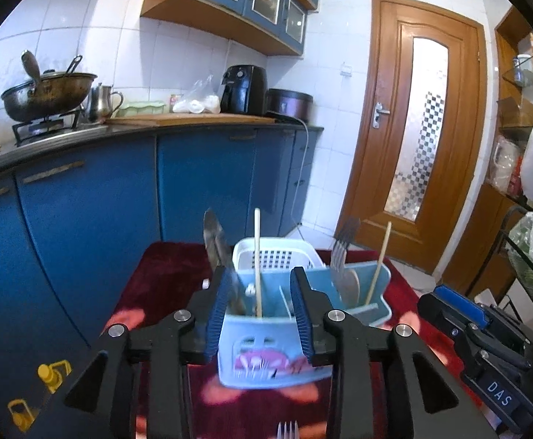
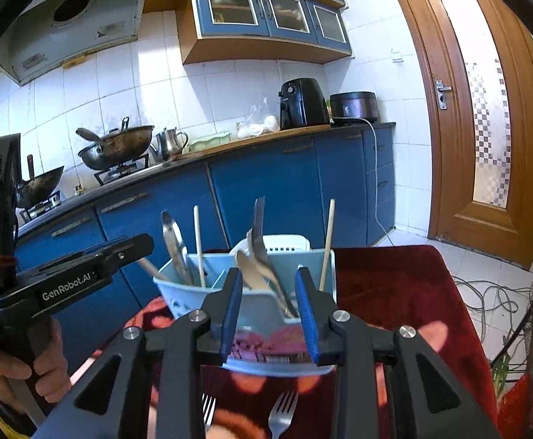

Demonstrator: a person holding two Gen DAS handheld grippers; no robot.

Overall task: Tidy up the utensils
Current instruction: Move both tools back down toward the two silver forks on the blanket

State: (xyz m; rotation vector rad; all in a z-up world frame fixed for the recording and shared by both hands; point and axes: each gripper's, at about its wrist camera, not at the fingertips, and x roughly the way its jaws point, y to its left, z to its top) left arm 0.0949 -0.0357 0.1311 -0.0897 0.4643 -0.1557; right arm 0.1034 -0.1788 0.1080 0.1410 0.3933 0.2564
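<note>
A light blue utensil caddy (image 1: 266, 344) (image 2: 263, 311) stands on a table with a dark red cloth (image 1: 164, 278). It holds a knife (image 1: 217, 245), two wooden chopsticks (image 1: 257, 256), a fork (image 1: 341, 252) and spoons (image 2: 252, 270). My left gripper (image 1: 263, 314) is open, its fingers on either side of the caddy's near end. My right gripper (image 2: 270, 311) is open and empty, just in front of the caddy. Two forks (image 2: 281, 413) lie on the cloth beneath my right gripper. One fork (image 1: 287, 430) shows at the bottom of the left wrist view.
A white perforated basket (image 1: 273, 252) stands behind the caddy. Blue kitchen cabinets (image 1: 83, 212) with a stove, woks (image 2: 116, 150) and an air fryer (image 2: 303, 102) lie beyond. A wooden door (image 1: 420, 128) is at right. Cables (image 2: 493, 300) lie on the floor.
</note>
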